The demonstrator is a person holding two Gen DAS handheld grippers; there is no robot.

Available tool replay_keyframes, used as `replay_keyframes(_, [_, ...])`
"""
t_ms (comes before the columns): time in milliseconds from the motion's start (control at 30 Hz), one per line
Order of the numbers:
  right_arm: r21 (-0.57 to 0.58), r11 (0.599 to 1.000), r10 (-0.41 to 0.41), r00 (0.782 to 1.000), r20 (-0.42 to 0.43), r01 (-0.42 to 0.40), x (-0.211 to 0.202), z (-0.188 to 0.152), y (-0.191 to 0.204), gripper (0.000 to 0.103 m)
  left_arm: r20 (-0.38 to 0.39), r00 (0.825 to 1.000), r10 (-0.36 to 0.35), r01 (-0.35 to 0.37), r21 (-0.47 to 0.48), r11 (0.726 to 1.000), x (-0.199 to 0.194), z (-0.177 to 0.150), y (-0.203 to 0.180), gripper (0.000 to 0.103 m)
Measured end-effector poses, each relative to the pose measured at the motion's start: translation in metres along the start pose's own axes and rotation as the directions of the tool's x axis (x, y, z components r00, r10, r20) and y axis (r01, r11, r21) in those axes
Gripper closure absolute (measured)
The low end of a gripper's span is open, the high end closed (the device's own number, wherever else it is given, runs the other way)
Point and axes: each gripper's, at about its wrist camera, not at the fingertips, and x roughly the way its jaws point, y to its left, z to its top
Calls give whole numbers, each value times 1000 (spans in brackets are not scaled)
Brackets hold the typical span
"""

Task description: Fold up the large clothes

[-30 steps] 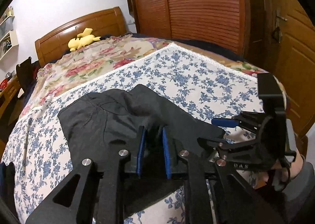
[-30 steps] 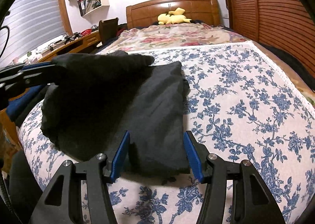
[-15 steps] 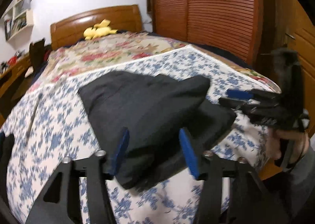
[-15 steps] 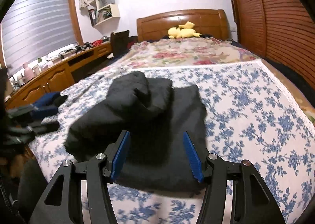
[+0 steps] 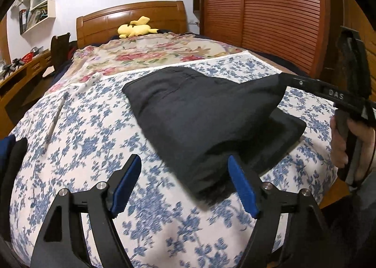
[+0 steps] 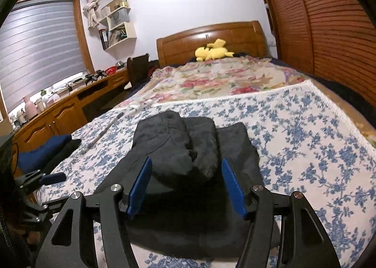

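A black piece of clothing [image 5: 206, 122] lies folded in a lump on the blue flowered sheet [image 5: 89, 141] of the bed. The left gripper [image 5: 185, 183] has just been opening; its blue pads are spread wide over the sheet with nothing squeezed between them. The right gripper [image 6: 186, 185] has opened a bit more too, and the black lump sits between its spread pads without being pinched.

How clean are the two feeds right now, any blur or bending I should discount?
Left wrist view: motion smear on the blue-flowered sheet and the black garment's near edge; headboard sharper. Right wrist view: mostly crisp, garment folds readable, deep shadow between the claw fingers. Both: strong fisheye bowing of bed and wardrobe, dark vignette corners.
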Motion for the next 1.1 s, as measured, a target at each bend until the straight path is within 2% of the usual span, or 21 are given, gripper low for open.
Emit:
replay_keyframes(133, [-1,1000,-1,998,-65,1,22,-2,5,39,-8,1000,1,-1,-22,1000,-1,-11,13,26])
replay_keyframes(333, [31,998,66,987,-148,-62,51,0,12,40,-13,1000,0,-1,-47,999,0,-22,27,26])
replay_keyframes(400, [44,994,104,983,-151,-98,54,1,13,55,-14,1000,3,-3,-51,999,0,-25,30,26])
replay_keyframes(433, [44,993,115,982,-152,-110,55,2,13,75,-15,1000,2,-3,-54,999,0,-26,31,26])
replay_keyframes(467, [38,993,116,982,-149,-112,55,3,15,88,-16,1000,1,-2,-56,998,1,-27,33,26])
replay_keyframes(533, [15,992,124,984,-129,-123,53,5,17,92,-17,1000,2,-3,-58,998,2,-27,34,26])
replay_keyframes(700, [-20,989,148,989,-21,-149,28,14,23,95,-15,1000,2,-3,-59,998,2,-27,35,26])
replay_keyframes(833, [-19,992,127,990,61,-126,0,18,10,96,-7,1000,3,-3,-51,999,0,-26,32,26])
replay_keyframes(1033, [23,999,28,995,97,-30,-24,13,-28,96,3,1000,-13,13,-31,999,0,-20,18,26])
replay_keyframes(1100, [33,999,-31,995,95,28,-29,9,-38,96,8,1000,-20,21,-24,1000,1,-18,12,26])
